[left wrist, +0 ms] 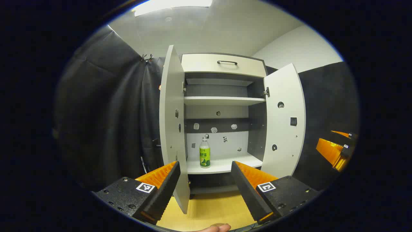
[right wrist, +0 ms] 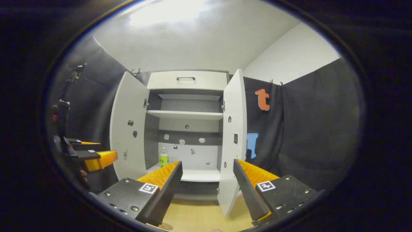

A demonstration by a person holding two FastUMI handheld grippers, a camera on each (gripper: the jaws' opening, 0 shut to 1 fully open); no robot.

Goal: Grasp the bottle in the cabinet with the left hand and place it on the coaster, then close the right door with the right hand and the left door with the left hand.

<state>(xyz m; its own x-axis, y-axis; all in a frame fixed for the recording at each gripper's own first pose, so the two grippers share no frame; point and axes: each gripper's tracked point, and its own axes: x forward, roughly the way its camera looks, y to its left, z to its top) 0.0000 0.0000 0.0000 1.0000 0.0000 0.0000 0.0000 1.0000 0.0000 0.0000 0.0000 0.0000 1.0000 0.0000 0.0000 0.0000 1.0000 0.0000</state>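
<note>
The left gripper (left wrist: pixel 204 187) hangs with its jaws spread wide and nothing between them, pointed at the white two-door cabinet (left wrist: pixel 222 62) and lined up roughly on the small clear plastic bottle with a yellow-green label and white cap (left wrist: pixel 204 153). That bottle stands upright on the cabinet's lowest white shelf (left wrist: pixel 225 164), toward its left side and close to the open left door (left wrist: pixel 170 122), well short of the fingers. To take it well, I would carry the gripper straight in between the two doors, keeping clear of the left door's edge, level the fingers at the label's height, and close only once the bottle sits squarely between them. The right gripper (right wrist: pixel 207 190) is likewise spread and empty, waiting in front of the cabinet near the open right door (right wrist: pixel 233 135), where it should stay out of the reach path. A round brownish disc (right wrist: pixel 165 226) at the bottom rim of the right gripper view, on the pale wooden surface (right wrist: pixel 199 216) before the cabinet, may be the coaster, though it is too cropped to be sure
</note>
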